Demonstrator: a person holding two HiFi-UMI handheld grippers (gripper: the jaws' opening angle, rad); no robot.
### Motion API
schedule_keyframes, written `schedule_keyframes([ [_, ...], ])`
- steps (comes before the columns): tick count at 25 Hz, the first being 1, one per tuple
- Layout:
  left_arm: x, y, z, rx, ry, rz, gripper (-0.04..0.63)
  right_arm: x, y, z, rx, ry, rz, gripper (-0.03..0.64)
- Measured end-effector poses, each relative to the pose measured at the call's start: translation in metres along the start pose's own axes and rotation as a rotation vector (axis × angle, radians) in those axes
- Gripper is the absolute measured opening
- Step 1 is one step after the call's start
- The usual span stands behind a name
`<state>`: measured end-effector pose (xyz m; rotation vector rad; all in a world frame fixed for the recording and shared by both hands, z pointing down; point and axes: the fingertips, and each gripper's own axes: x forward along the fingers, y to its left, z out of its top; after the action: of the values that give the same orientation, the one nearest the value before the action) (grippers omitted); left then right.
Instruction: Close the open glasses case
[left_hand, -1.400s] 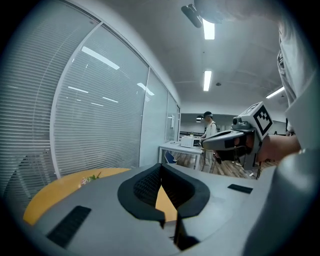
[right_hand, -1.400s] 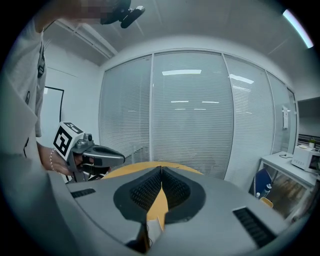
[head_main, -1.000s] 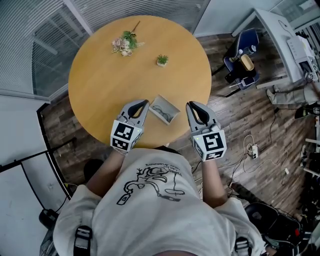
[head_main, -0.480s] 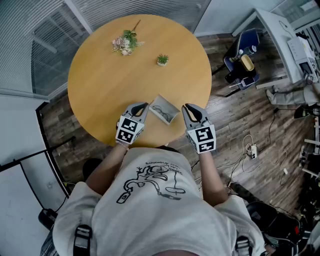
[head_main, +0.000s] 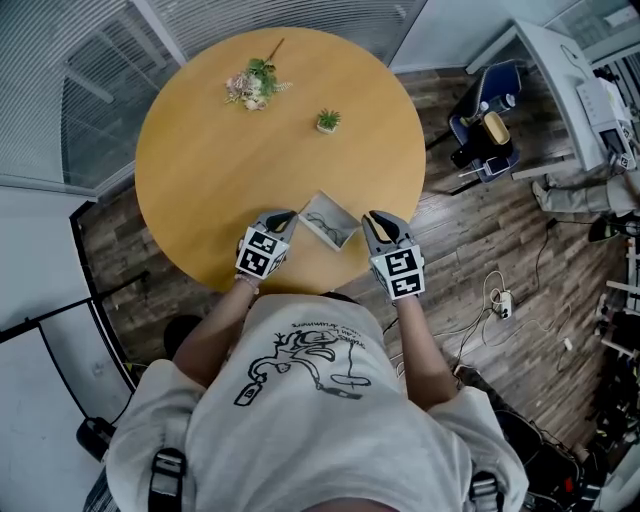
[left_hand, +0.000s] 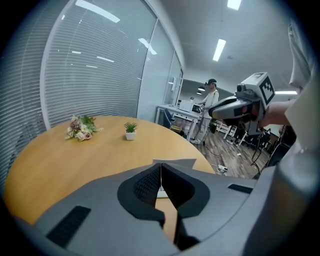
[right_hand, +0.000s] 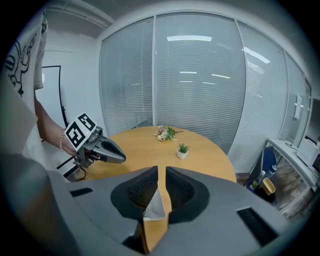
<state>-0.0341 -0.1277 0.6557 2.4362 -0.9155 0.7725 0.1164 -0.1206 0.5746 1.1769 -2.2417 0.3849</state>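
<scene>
Glasses case (head_main: 330, 221) lies open between my tongs; left gripper (head_main: 284, 216) is closed up, right gripper (head_main: 375, 218) has just been opening, both empty.

left tongs (head_main: 284, 215) shut; right tongs (head_main: 372, 218) just opening, gripping nothing; both angled down.

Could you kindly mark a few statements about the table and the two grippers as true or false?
1. The glasses case lies open on the table between the two grippers. True.
2. The right gripper is clamped on the glasses case. False: its jaws stand apart, empty, short of the case, and have just been opening.
3. The left gripper has its jaws together. True.
4. The potted plant stands inside the case. False: it stands apart, farther across the table.
5. The flowers lie on the tabletop. True.
</scene>
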Motion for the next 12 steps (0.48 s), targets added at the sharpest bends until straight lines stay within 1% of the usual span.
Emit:
schedule_keyframes([
  [9,0.031,0.011,-0.034,0.05,0.099,-0.028,0.023,0.029,-0.003,-0.033,-0.005,0.082,0.016,0.06],
  [12,0.04,0.013,-0.043,0.056,0.128,-0.044,0.023,0.04,-0.004,-0.045,0.003,0.107,0.022,0.061],
])
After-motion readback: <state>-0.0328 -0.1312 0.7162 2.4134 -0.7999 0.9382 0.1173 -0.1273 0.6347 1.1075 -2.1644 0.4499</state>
